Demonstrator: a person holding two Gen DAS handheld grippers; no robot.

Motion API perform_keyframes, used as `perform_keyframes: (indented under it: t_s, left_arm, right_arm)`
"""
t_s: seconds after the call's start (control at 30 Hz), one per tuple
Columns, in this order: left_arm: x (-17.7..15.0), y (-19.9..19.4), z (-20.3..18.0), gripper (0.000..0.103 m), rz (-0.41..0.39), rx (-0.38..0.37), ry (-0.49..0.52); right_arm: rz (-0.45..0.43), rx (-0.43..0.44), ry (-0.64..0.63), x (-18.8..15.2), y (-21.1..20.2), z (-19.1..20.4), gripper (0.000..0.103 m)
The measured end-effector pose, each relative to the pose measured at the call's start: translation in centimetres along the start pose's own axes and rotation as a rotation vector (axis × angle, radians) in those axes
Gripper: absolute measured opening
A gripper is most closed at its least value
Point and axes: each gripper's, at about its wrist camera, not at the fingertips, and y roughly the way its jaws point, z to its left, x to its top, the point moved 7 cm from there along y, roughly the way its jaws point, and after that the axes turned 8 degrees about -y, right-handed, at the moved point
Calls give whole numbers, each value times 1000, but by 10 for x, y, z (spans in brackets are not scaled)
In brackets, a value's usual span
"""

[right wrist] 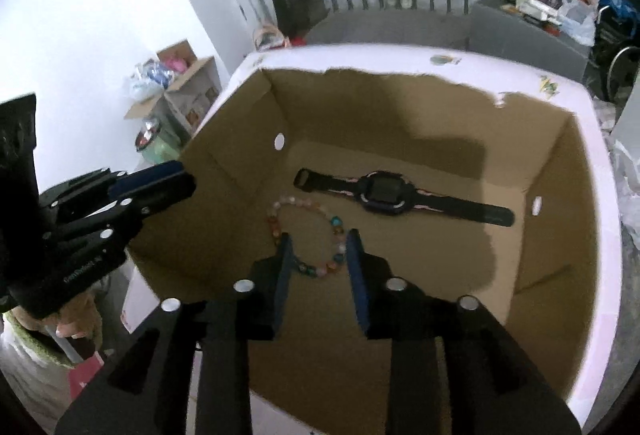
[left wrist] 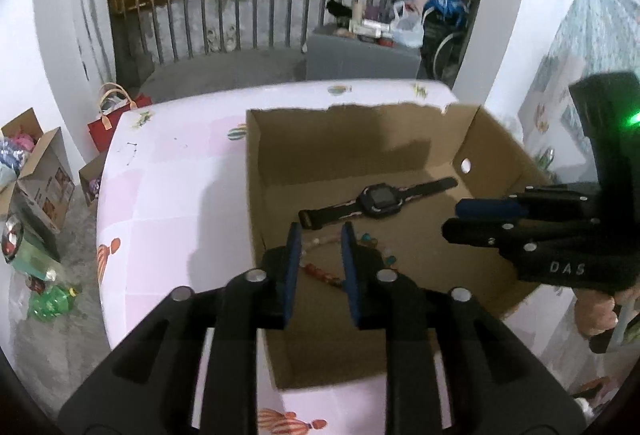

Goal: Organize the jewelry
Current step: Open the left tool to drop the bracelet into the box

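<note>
An open cardboard box (left wrist: 256, 195) (right wrist: 224, 203) stands on a table with a pink patterned cloth (left wrist: 168, 195). On the box floor lie a black smartwatch with a pink-trimmed strap (left wrist: 376, 201) (right wrist: 384, 193) and a bracelet of coloured beads (left wrist: 320, 273) (right wrist: 338, 225). My left gripper (left wrist: 322, 227) (right wrist: 184, 179) hangs over the box's left wall, open, and the bracelet shows through its gap below. My right gripper (right wrist: 320, 235) (left wrist: 460, 219) is above the box, open, with the bracelet's near side beneath its fingertips. Neither holds anything.
Open cardboard boxes with bags (left wrist: 40, 171) and a red gift bag (left wrist: 116, 123) sit on the floor left of the table. Behind the table are a metal railing (left wrist: 240, 15), a grey block with clutter (left wrist: 360, 55) and a wheelchair (right wrist: 616, 51). A hand (left wrist: 600, 311) grips the right tool.
</note>
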Motion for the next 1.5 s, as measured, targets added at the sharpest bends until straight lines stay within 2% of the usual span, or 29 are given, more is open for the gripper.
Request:
perform_keyframes:
  t_s: [0.3,0.43,0.53,0.67,0.77,0.9,0.97,1.07,1.17,1.27,1.5]
  left_arm:
    - [-29,-60,-11,39,-158,-46,-34]
    - [-51,-73,-17,44,-184,-48,-31]
    - [-69,-74,-18,46,-178,-69,-69]
    - [-87,-61,-21,46,-146,-50,-81]
    - [-95,-52,-25,46,-146,-33,-83]
    - [-102,-36,-28,46,-135,-10,-87]
    - [-104,-28,-30,46,-126,-17,-88]
    - [-103,-20,-31,46,-125,-14,-85]
    - [-100,-15,-32,46,-127,-14,-89]
    - [-100,-15,-33,47,-134,-13,-87]
    - [-101,-15,-35,47,-140,-19,-95]
  right_arm:
    - [-142,20,-32,-21,-55,10,38]
    - [-179,22,-76,-39,-72,18,39]
    - [-191,44,-107,-53,-78,27,39]
    - [-162,64,-159,-73,-75,42,39]
    - [-100,62,-177,-91,-63,49,39]
    - [0,0,-139,-109,-43,37,39]
    - [22,-51,-107,-111,-38,27,39]
    - [22,-144,-67,-110,-34,10,39]
    - [18,-197,-9,-109,-35,-7,39]
    - [14,-181,45,-108,-36,-17,37]
    - [5,-220,65,-106,-34,-16,35]
